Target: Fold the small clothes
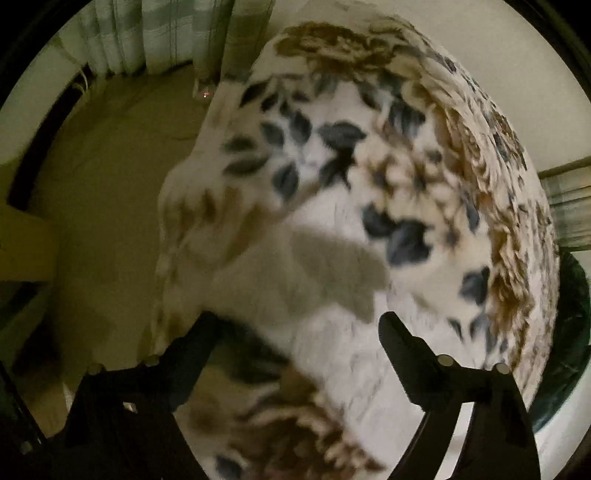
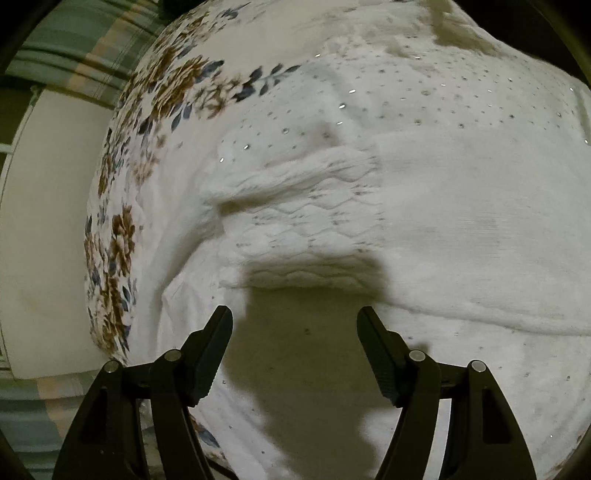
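Observation:
A white knit garment (image 2: 424, 206) with small sequins lies spread on a round table covered by a white floral tablecloth (image 2: 122, 229). A textured knit cuff or sleeve end (image 2: 295, 225) lies folded over it, just ahead of my right gripper (image 2: 294, 317). The right gripper is open and empty, hovering above the garment. My left gripper (image 1: 299, 325) is open and empty above the floral tablecloth (image 1: 369, 166); that view is blurred and the garment does not show in it.
The table edge curves along the left in the right wrist view, with pale floor (image 2: 44, 221) and plaid fabric (image 2: 81, 55) beyond. In the left wrist view, brown floor (image 1: 103, 184), curtains (image 1: 159, 33) and a dark green bin (image 1: 569, 332) surround the table.

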Demonstrator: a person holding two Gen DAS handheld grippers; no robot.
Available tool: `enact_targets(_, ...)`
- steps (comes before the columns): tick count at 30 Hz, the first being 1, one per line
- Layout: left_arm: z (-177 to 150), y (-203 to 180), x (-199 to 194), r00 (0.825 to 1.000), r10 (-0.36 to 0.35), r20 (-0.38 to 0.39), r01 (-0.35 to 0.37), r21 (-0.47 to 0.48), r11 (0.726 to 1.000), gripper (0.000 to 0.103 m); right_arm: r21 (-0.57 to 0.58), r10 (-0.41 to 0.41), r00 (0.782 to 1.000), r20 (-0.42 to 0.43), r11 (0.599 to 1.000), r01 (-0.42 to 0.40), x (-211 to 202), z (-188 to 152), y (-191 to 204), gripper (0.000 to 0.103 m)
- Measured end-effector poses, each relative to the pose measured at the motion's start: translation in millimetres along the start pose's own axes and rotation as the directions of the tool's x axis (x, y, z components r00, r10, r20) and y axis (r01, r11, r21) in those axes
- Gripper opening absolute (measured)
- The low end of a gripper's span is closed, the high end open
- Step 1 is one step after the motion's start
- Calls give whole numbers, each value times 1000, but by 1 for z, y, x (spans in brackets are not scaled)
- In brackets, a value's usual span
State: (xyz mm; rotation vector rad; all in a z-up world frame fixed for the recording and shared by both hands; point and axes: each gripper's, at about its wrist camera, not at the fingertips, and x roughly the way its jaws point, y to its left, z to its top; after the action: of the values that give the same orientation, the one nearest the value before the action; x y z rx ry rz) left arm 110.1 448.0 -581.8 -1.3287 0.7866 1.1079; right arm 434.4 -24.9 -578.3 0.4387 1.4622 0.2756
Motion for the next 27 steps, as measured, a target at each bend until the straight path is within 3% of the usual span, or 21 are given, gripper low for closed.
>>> enact_targets(1,4,-4,-1,999,0,34,-1,15,1000,60,-2,-4,1000,-1,1000,4,2,-1,2,72)
enact_targets(2,10,-9,-1,999,6,52,-8,32,999,15,-2,-9,1000,-3,1000,9,5,-2,3,72)
enact_targets(3,16,-11,-1,998,10,59,-14,61,998,8,-3,-12,1000,-3,1000,12,7,-2,4,72)
enact_targets(9,48,-19,-23,988,-49,149,32,116,993,8,-17,-23,1000,-8,1000,23,13,-7,9,72)
enact_targets(10,41,-20,-24,987,-56,148,38,119,992,8,-20,-25,1000,-9,999,25,14,-7,9,72)
enact_targets(13,33,-14,-10,984,-167,61,161,95,982,12,-21,-28,1000,-14,999,28,15,-8,8,72)
enact_targets(16,28,-15,14,976,-218,-23,219,55,974,31,-9,-23,1000,-15,1000,23,15,-8,6,72)
enact_targets(17,24,-14,17,973,-228,-27,229,41,973,32,-7,-22,1000,-13,1000,22,15,-8,6,72)
enact_targets(21,23,-23,16,975,-219,31,217,35,975,29,-3,-30,1000,0,1000,30,10,-6,2,72)
enact_targets(22,24,-27,15,975,-218,48,217,38,975,25,-2,-33,999,3,999,33,10,-6,1,72)
enact_targets(23,24,-31,12,977,-202,61,199,53,979,10,1,-40,999,9,999,40,8,-6,-2,72)
enact_targets(27,20,-58,-13,976,-165,142,140,171,975,9,34,-73,997,39,997,72,-5,-9,-16,72)
